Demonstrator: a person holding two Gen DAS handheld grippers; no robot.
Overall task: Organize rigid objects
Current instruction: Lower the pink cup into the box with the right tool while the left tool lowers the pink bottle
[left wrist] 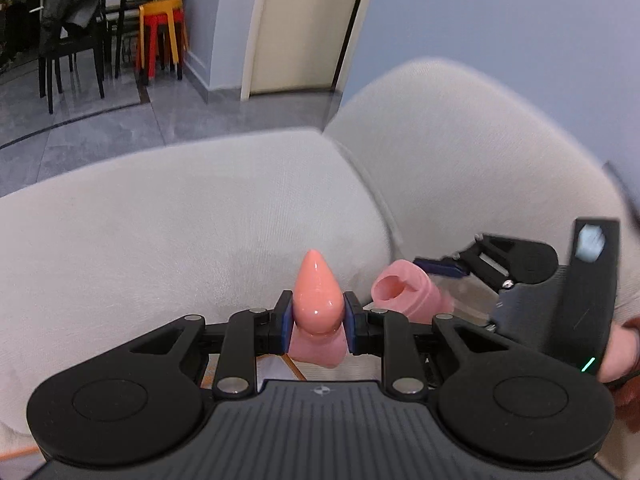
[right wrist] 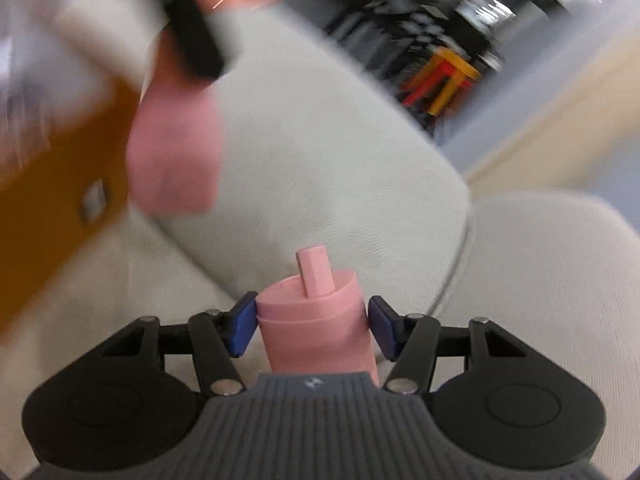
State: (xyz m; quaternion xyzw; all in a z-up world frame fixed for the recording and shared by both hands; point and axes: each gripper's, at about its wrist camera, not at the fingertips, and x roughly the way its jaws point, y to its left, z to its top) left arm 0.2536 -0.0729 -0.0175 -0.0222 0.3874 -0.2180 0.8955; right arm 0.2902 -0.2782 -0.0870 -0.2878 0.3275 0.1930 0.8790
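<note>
My left gripper (left wrist: 318, 318) is shut on a glossy peach cone-shaped piece (left wrist: 318, 290) that sits on a pink base, its tip pointing away from me. My right gripper (right wrist: 312, 322) holds a pink cylindrical cap (right wrist: 316, 324) with a square peg on its top; the blue pads (right wrist: 242, 326) stand at its sides. In the left wrist view the right gripper (left wrist: 444, 266) comes in from the right with that pink cap (left wrist: 404, 290), hollow end facing me, close beside the cone. In the right wrist view the pink base in the left gripper (right wrist: 176, 148) shows blurred at upper left.
A light grey sofa (left wrist: 180, 220) with a seat cushion and back cushion fills both views. Beyond it are grey floor tiles, black chairs (left wrist: 72, 40), stacked yellow and red stools (left wrist: 162, 36) and a cream door (left wrist: 304, 24). An orange-brown surface (right wrist: 52, 184) lies blurred at left.
</note>
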